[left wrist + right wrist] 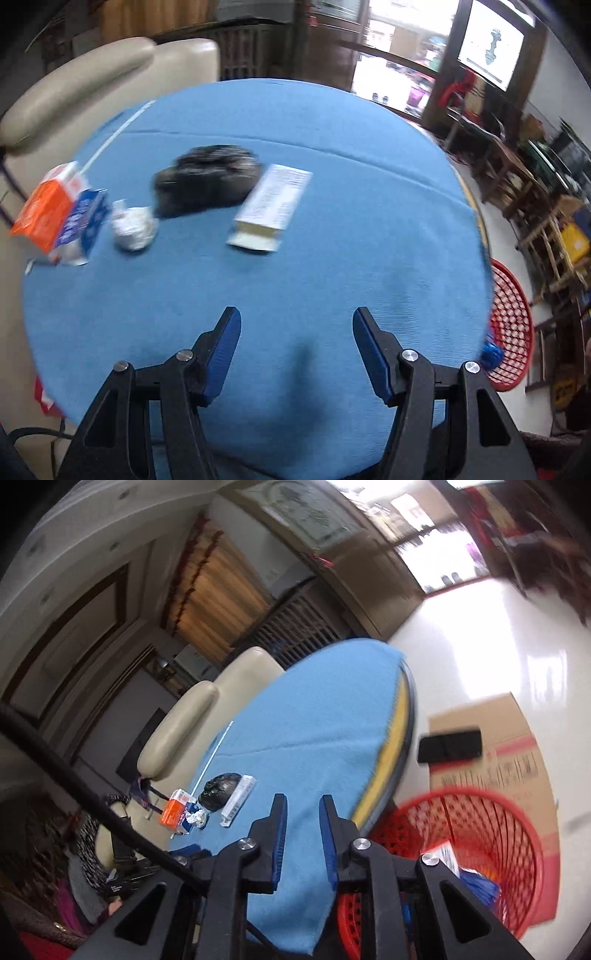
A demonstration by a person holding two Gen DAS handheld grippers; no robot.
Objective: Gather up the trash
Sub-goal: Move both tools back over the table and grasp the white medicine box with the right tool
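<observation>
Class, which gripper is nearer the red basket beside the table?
Right. The right gripper hangs beside the red basket; the left gripper is over the blue table, the basket to its side.

A round desk [332,236] wears a blue cloth [314,720], with a yellow layer showing at its rim. A cream padded chair [92,85] stands against its far side. On the shiny white floor [498,635] lies a flattened cardboard box [517,760] (a dark flat object rests on it). Wooden furniture [517,177] lines the wall.
</observation>
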